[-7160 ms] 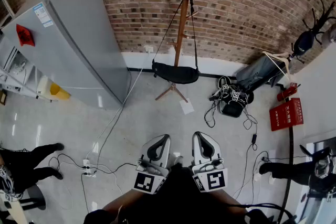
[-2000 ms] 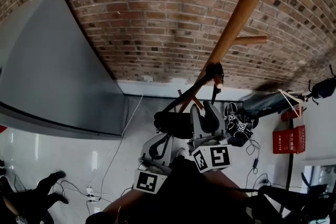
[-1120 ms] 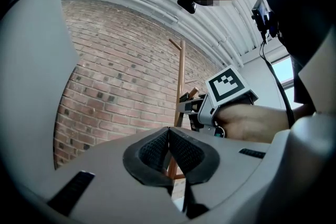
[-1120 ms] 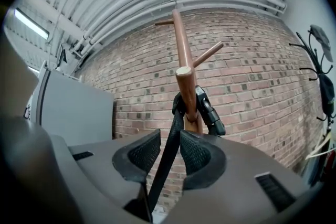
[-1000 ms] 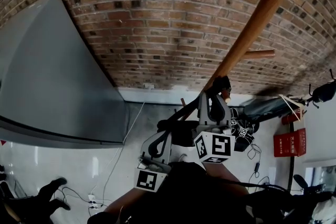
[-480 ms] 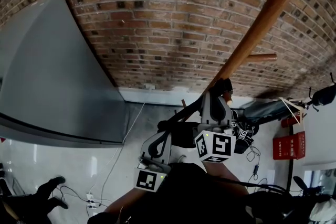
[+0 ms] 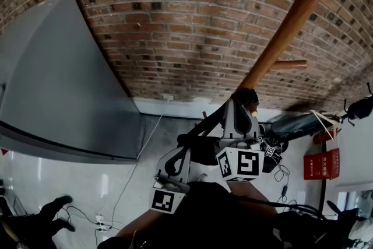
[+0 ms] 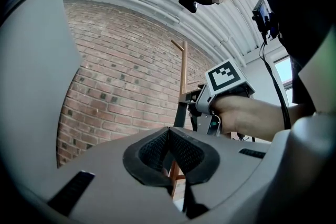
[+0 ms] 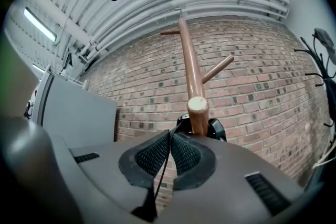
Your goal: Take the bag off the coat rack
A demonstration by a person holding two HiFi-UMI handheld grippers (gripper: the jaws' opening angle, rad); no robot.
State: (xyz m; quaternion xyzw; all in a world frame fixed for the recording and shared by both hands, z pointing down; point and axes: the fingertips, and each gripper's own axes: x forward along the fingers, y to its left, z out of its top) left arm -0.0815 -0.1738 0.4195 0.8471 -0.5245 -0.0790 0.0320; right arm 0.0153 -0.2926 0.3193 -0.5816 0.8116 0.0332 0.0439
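The wooden coat rack (image 7: pixel 289 20) rises against the brick wall. A black bag (image 7: pixel 198 147) hangs low from it by a thin strap (image 7: pixel 211 119) looped over a peg (image 9: pixel 197 107). My right gripper (image 7: pixel 241 103) is raised to that peg, its jaws closing tight on the strap (image 9: pixel 163 168), which runs down between the pads. In the right gripper view the right gripper (image 9: pixel 169 136) sits just below the peg's round end. My left gripper (image 7: pixel 176 161) hangs lower at the left, shut (image 8: pixel 168 131) with nothing in it.
A tall grey cabinet (image 7: pixel 58 84) stands at the left against the wall. Cables and dark gear (image 7: pixel 269 151) lie on the floor at the rack's foot, with a red box (image 7: pixel 322 163) at the right. A person's shoe (image 7: pixel 58 205) shows at the lower left.
I came close to the rack and the right gripper rose to the peg. Over the last second its jaws shut on the strap. The left gripper stayed low.
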